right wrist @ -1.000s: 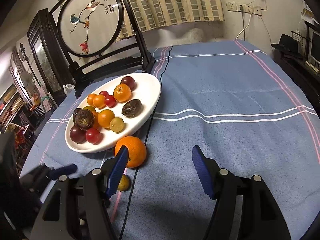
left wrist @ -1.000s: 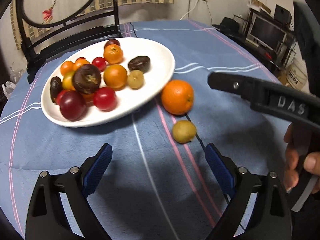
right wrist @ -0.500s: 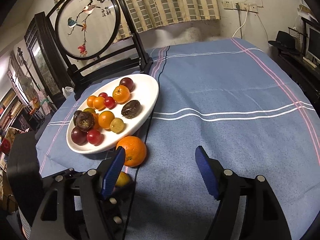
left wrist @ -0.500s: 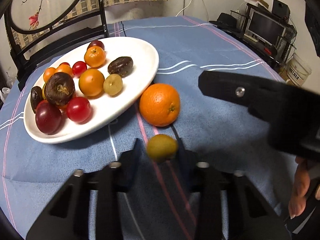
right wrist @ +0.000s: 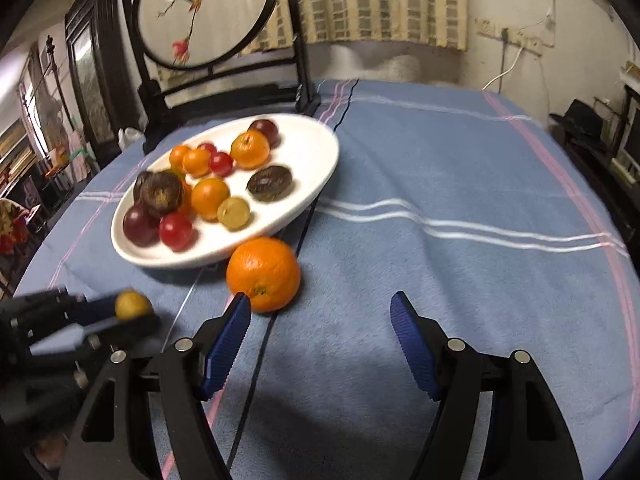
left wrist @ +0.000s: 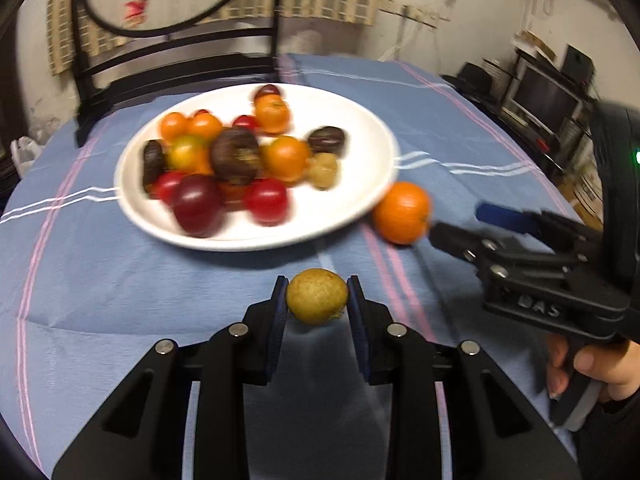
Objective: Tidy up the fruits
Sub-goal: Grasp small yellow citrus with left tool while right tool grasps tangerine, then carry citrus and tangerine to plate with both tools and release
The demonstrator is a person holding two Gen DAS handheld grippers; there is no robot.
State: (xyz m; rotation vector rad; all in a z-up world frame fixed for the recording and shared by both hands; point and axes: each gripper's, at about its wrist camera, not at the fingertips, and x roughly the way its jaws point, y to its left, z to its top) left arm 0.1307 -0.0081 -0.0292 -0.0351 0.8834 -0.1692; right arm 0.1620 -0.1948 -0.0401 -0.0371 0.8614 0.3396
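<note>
table [right wrist: 460,184]: blue striped cloth, plate [right wrist: 316,152] at 11 o'clock
left gripper [left wrist: 317,300]: pinching yellow fruit [left wrist: 317,295]
right gripper [right wrist: 320,320]: spread wide, orange [right wrist: 263,274] just beside its left finger

Glossy white plate [right wrist: 320,168], soft matt blue cloth [right wrist: 440,184].

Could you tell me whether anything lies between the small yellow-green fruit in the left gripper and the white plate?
Nothing visible does. The left gripper holds the small yellow-green fruit, and only bare blue tablecloth separates it from the white plate; the loose orange sits off to the right.
</note>
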